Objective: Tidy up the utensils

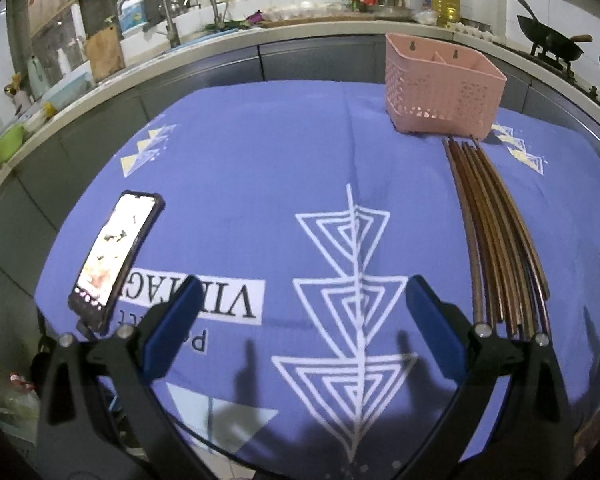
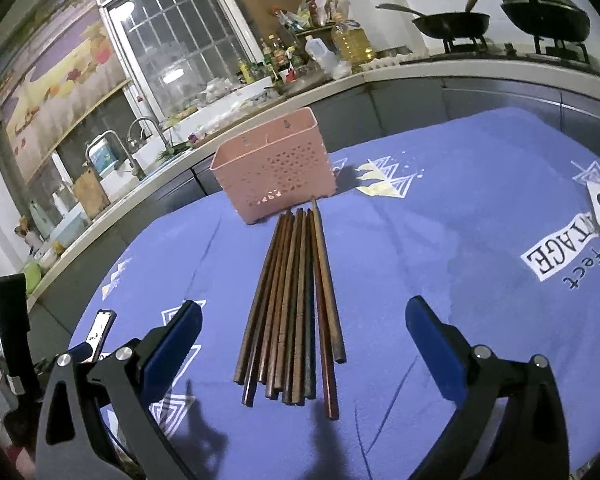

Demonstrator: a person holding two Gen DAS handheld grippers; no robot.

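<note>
Several brown wooden chopsticks (image 2: 296,304) lie side by side on the blue tablecloth, tips toward a pink perforated utensil basket (image 2: 274,170). My right gripper (image 2: 304,328) hovers open above their near ends, with nothing between its blue pads. In the left wrist view the same chopsticks (image 1: 496,236) lie to the right, below the pink basket (image 1: 440,88), which shows a divider inside. My left gripper (image 1: 304,308) stands open over the white printed pattern in the cloth's middle, left of the chopsticks and holding nothing.
A phone (image 1: 114,256) with a lit screen lies at the cloth's left. The blue tablecloth (image 1: 260,168) covers the table. Behind it runs a kitchen counter (image 1: 220,40) with a sink, bottles and woks (image 2: 452,24) on burners.
</note>
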